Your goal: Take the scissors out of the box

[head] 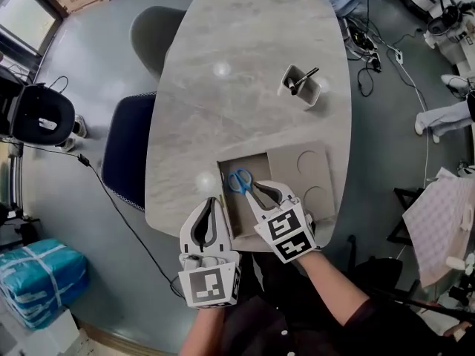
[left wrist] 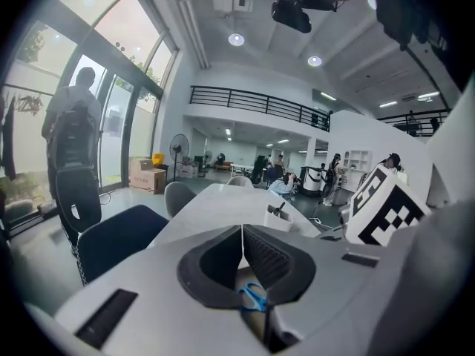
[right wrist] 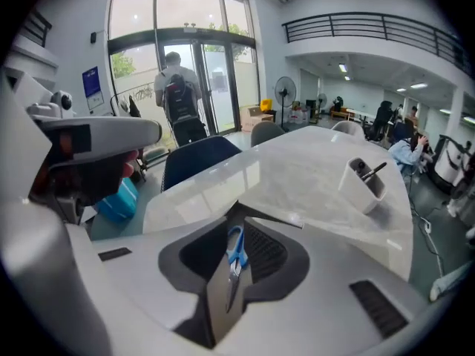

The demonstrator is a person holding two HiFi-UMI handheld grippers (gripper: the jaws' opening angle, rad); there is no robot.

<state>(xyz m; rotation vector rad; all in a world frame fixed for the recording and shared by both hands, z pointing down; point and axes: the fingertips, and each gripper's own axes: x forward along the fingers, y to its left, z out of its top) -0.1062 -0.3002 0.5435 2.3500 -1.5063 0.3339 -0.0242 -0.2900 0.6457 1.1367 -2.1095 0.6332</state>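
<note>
A pair of blue-handled scissors (head: 239, 180) lies flat in an open brown box (head: 239, 217) near the table's front edge. My right gripper (head: 260, 190) hangs over the box with its jaws shut tip to tip. In the right gripper view, the scissors (right wrist: 236, 249) show through the hollow between the jaws of the right gripper (right wrist: 237, 219), which are not clamped on them. My left gripper (head: 210, 201) is also shut and sits just left of the box. In the left gripper view, the scissors (left wrist: 254, 297) show low behind the left gripper (left wrist: 242, 228).
The box lid (head: 300, 173) lies flat, touching the box's right side. A white pen holder (head: 300, 85) stands further back on the marble table (head: 245, 65). Two chairs (head: 126, 150) stand at the table's left. A person (right wrist: 178, 99) stands at the far glass doors.
</note>
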